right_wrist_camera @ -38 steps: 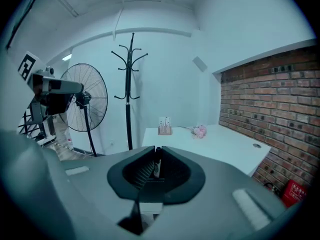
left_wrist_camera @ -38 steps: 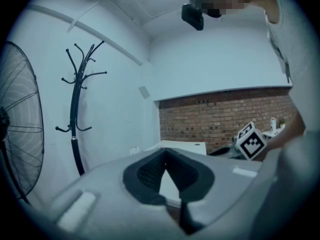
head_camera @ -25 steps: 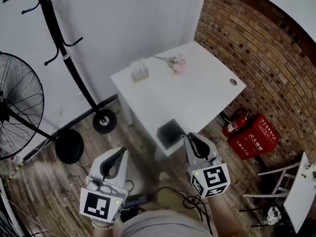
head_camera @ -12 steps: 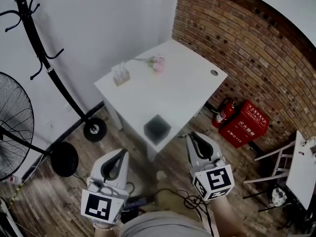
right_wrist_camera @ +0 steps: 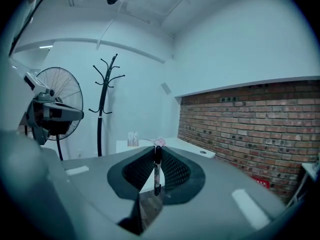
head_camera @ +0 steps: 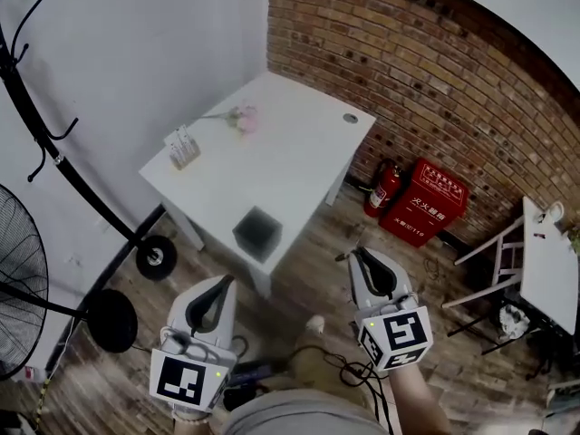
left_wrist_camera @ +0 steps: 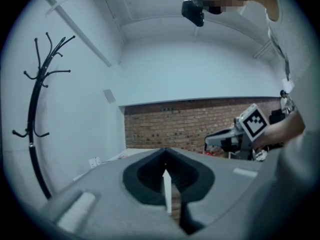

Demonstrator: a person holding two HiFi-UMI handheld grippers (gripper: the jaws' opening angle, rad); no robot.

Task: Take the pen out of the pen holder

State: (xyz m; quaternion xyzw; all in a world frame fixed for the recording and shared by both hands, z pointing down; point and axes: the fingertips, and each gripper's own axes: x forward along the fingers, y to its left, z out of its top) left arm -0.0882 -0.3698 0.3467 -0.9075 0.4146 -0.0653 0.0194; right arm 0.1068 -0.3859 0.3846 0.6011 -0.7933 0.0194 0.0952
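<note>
Since a second ago the white table [head_camera: 290, 157] has slid left in the head view, and the red box [head_camera: 424, 202] and fire extinguisher [head_camera: 383, 188] beside the table's right side have come toward the middle. Both grippers hang just off the table's near corner, above the wood floor. The right gripper [head_camera: 359, 256] is clamped on a dark pen [right_wrist_camera: 157, 170], which stands upright between its jaws, clear of the table. The left gripper [head_camera: 226, 282] has its jaws pressed together with nothing between them. The dark square pen holder [head_camera: 256, 234] sits on the table by that near corner.
</note>
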